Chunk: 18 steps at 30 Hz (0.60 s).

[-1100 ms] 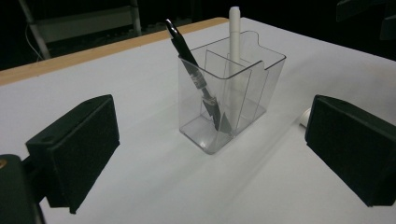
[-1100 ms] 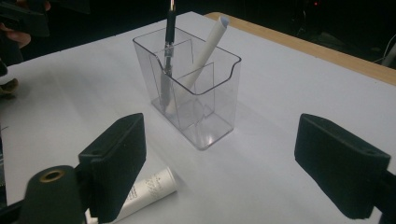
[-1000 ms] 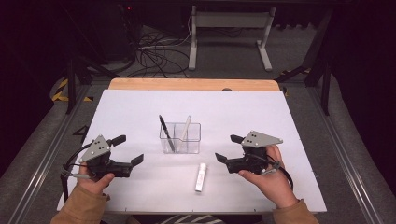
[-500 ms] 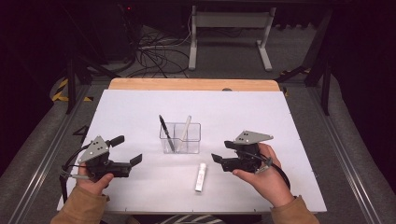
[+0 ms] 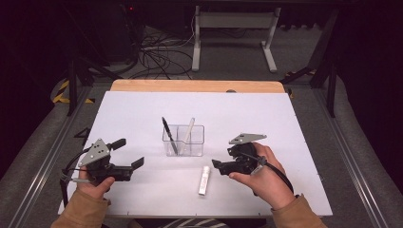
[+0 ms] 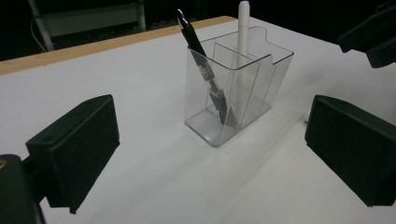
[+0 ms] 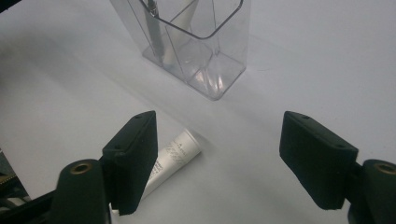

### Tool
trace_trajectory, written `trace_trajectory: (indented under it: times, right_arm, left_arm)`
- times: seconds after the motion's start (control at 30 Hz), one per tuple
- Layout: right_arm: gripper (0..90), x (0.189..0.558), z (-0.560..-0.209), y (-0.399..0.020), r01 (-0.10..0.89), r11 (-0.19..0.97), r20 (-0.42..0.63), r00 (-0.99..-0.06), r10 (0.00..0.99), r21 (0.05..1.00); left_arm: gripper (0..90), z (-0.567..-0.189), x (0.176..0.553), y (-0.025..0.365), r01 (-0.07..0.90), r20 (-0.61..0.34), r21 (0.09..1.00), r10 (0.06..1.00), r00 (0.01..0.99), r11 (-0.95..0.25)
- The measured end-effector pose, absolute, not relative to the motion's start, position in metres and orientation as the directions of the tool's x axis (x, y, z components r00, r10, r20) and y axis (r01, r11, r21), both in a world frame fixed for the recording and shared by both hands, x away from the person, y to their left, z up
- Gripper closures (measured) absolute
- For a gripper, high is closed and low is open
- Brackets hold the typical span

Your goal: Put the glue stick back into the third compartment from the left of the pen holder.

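1. High view, left side: the left gripper (image 5: 128, 153) is held low over the white surface (image 5: 294, 142), well apart from the clear holder (image 5: 184, 140). Its fingers stand apart with nothing between them; the left gripper view confirms bare surface in the gap.
2. Centre: the clear holder stands upright on the surface, split into compartments. A black pen (image 5: 168, 134) leans in the left compartment, a white pen (image 5: 189, 130) stands in the one beside it. Both are already stowed.
3. In front of the holder: a white tube (image 5: 204, 180) lies flat on the surface, not yet picked up. It looks like the item now in hand.
4. Right side: the right gripper (image 5: 223, 161) sits just beside the tube and points toward it. Its jaws closed somewhat and have just been opening a little; the fingers are apart and grip nothing. In the right gripper view the tube (image 7: 170, 158) lies near the left finger (image 7: 133, 156), partly behind it and off centre in the gap.
5. Judgement: two items are in and one remains. Left to do: centre the fingers on the tube, clamp, lift it and drop it into the holder.
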State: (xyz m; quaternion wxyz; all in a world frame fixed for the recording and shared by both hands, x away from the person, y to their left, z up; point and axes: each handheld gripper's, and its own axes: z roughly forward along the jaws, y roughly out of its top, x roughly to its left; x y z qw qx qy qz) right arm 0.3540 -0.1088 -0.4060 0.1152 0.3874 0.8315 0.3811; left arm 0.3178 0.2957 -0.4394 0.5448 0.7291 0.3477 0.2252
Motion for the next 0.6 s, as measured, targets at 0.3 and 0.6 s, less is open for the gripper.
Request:
trace_trajectory:
  times: [0.3,0.6]
  right_arm:
    - [30.9,0.352,-0.404,-0.104,0.602,0.385,0.146,-0.648,0.747,0.699]
    - [30.9,0.354,-0.400,-0.095,0.776,0.250,0.314,-0.495,0.810,0.579]
  left_arm:
    - [3.9,-0.439,0.316,0.297,0.257,-0.067,0.956,0.748,0.661,-0.141]
    - [4.0,-0.440,0.310,0.301,0.254,-0.067,0.958,0.758,0.649,-0.133]
